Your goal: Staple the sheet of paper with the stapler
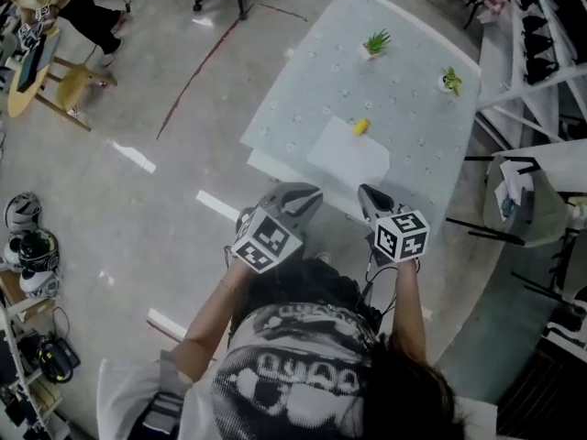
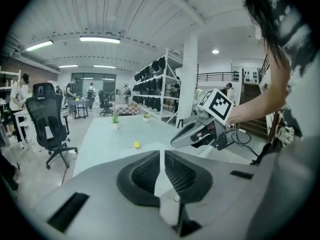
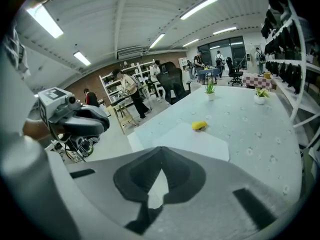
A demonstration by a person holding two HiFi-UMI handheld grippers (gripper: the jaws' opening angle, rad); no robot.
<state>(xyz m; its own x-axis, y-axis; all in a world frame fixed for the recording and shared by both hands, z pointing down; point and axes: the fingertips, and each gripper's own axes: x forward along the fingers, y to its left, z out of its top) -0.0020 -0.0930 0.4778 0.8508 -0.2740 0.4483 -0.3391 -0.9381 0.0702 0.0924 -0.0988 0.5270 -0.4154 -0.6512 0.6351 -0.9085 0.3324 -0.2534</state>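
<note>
At 12 o'clock from the closed, empty left gripper (image 1: 305, 192) and right gripper (image 1: 369, 193), the sheet of paper (image 1: 347, 159) and yellow stapler (image 1: 361, 127) are seen untouched on the table (image 1: 417, 94), so stapling is judged not yet begun.

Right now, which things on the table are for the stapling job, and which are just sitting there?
For the job:
- flat white sheet of paper
- small yellow stapler, at the sheet's far edge

Just lying about:
- spiky green plant in a small white pot
- leafy green plant in a small white pot
</note>
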